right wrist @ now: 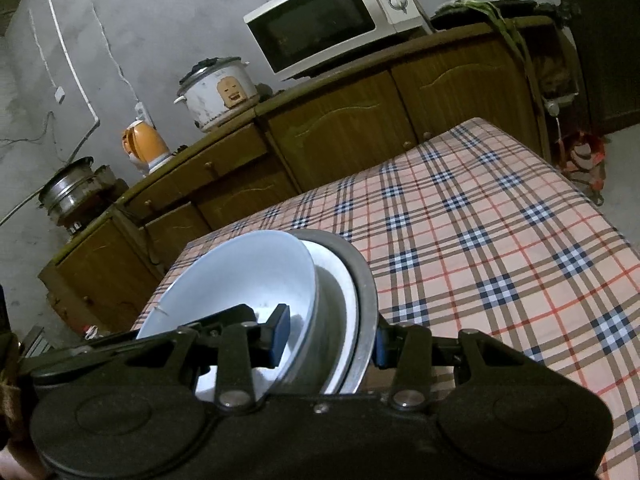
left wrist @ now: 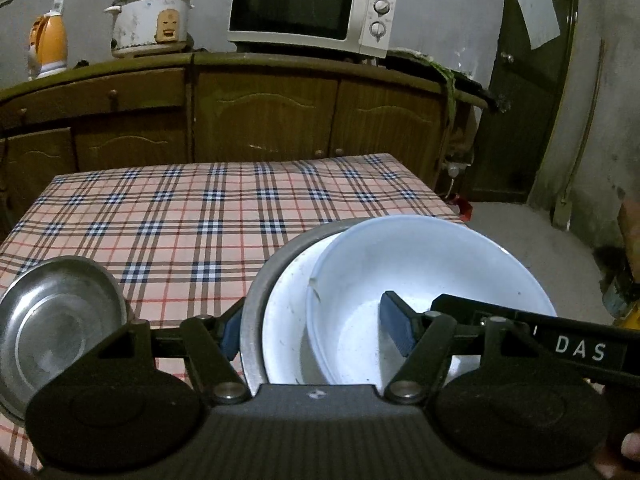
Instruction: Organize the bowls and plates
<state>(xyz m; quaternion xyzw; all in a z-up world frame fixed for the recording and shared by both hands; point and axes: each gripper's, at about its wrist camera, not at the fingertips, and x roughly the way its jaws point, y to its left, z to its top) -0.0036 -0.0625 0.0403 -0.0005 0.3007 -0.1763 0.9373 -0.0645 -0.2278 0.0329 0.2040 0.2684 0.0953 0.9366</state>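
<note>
Far left on the checked tabletop [left wrist: 168, 216]: a steel bowl [left wrist: 56, 328], standing alone. Just right of it, left tongs [left wrist: 312, 330] clamped on a nested stack — one blue pad outside the grey metal plate [left wrist: 256, 300], the other inside the pale blue bowl [left wrist: 432, 276], white plate [left wrist: 288, 320] sandwiched between. Stack near the tabletop's right front edge, tilted. Same stack gripped by right tongs [right wrist: 330, 344] too: one pad inside the pale blue bowl [right wrist: 240, 276], one behind the grey metal plate [right wrist: 364, 280]. Behind, on the wooden cabinet [left wrist: 264, 112]: orange kettle [left wrist: 50, 46], rice cooker [left wrist: 150, 22], microwave [left wrist: 312, 8].
</note>
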